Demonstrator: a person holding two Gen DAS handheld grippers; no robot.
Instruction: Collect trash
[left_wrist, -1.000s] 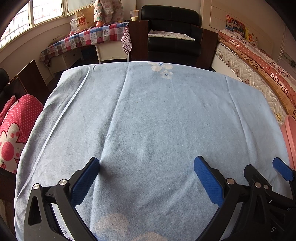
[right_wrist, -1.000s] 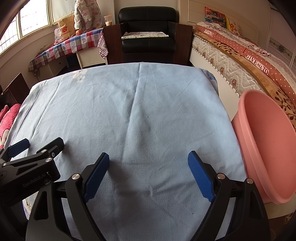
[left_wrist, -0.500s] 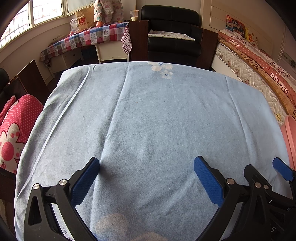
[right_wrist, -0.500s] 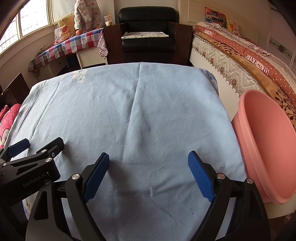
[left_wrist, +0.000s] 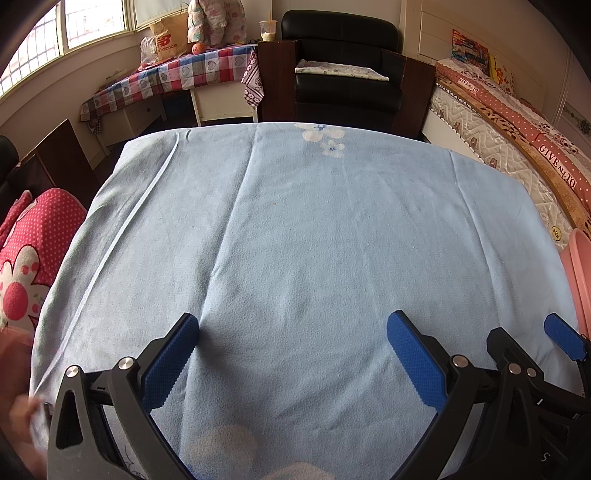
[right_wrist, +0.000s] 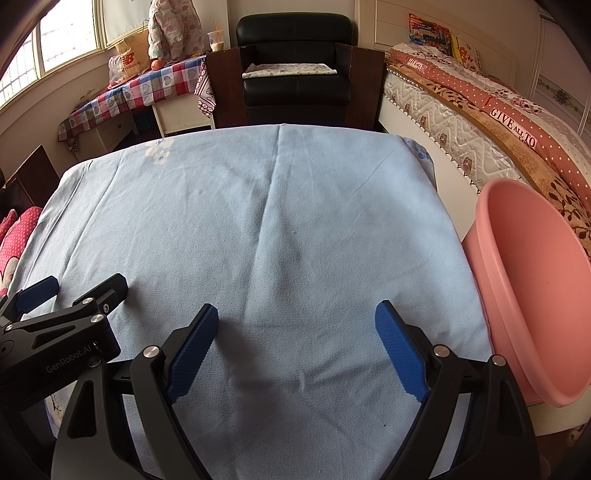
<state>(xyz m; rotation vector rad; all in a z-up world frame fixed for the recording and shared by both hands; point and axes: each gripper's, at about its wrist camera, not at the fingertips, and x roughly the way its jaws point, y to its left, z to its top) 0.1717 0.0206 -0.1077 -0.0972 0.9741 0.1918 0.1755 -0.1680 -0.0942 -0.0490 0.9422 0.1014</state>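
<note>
**Q:** Grippers first: how do they stand?

**A:** Left gripper (left_wrist: 293, 332) has its blue-padded jaws spread wide apart, holding nothing, low over a light blue cloth (left_wrist: 314, 236) that covers the table. Right gripper (right_wrist: 297, 325) is equally wide apart and empty, just above the same cloth. In the right wrist view the left gripper shows at 9 o'clock, with "GenRobot.AI" printed on its black body.

**Q:** Where is the trash?

**A:** No piece of trash can be made out on the cloth in either view. A pink plastic basin (right_wrist: 532, 288) stands just beside the table's edge at 3 o'clock, tilted; its far side is cut off by the frame.

**Q:** Any other writing?

**A:** A bedcover (right_wrist: 513, 125) at 2 o'clock reads "GIVE ALL TO". A brown paper bag (left_wrist: 168, 40) at 11 o'clock, on a chequered side table (left_wrist: 184, 74), reads "new balance".

**Q:** What is unclear?

**A:** At 7 o'clock in the left wrist view, a blurred pinkish shape (left_wrist: 22, 417) touches the cloth edge; I cannot tell what it is.
</note>
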